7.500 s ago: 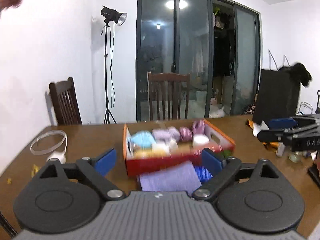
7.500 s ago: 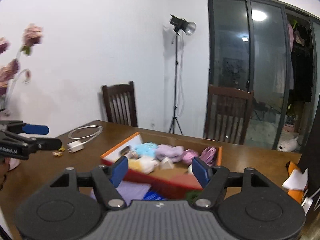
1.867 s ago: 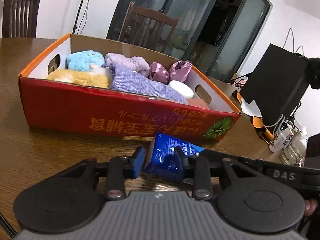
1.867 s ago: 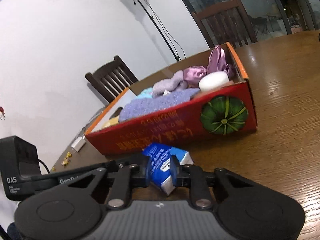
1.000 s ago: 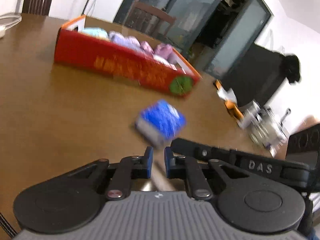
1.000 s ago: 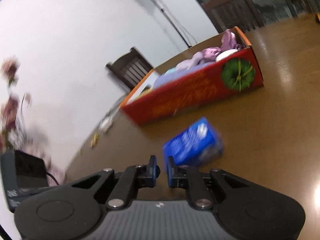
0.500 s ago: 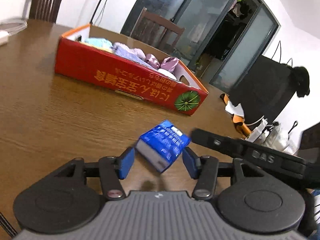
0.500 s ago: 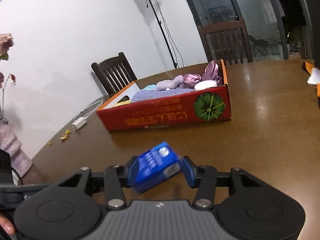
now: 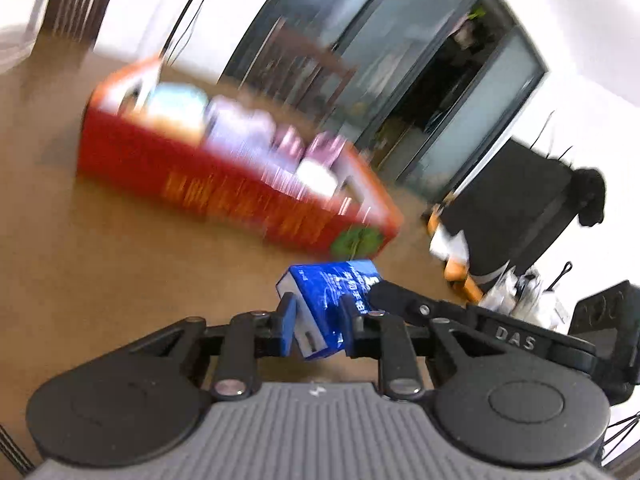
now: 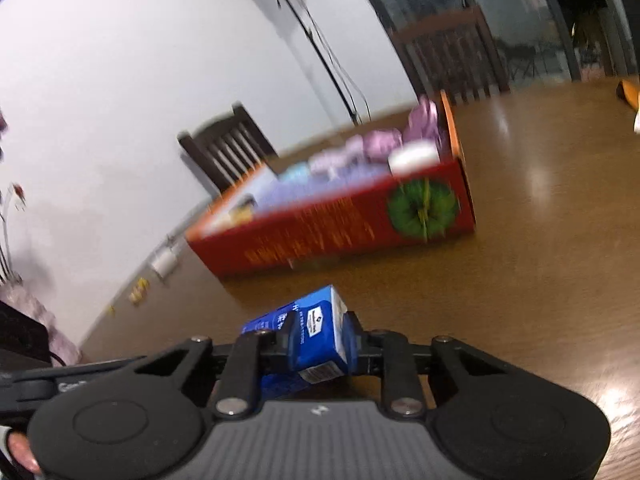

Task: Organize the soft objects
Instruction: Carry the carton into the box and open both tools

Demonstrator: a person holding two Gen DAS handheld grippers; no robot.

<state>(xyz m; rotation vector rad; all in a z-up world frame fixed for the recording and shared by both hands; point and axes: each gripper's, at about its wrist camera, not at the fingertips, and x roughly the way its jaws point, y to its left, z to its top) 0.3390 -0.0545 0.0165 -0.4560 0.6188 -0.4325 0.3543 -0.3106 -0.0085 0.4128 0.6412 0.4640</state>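
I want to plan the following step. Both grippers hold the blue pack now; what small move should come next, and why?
Probably carry the blue pack toward the red box together. The left gripper and right gripper both clamp it, and it is still short of the box, where the other soft things lie.

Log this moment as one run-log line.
left gripper: shut on blue pack | right gripper: shut on blue pack | red box: on table, holds soft items | views blurred
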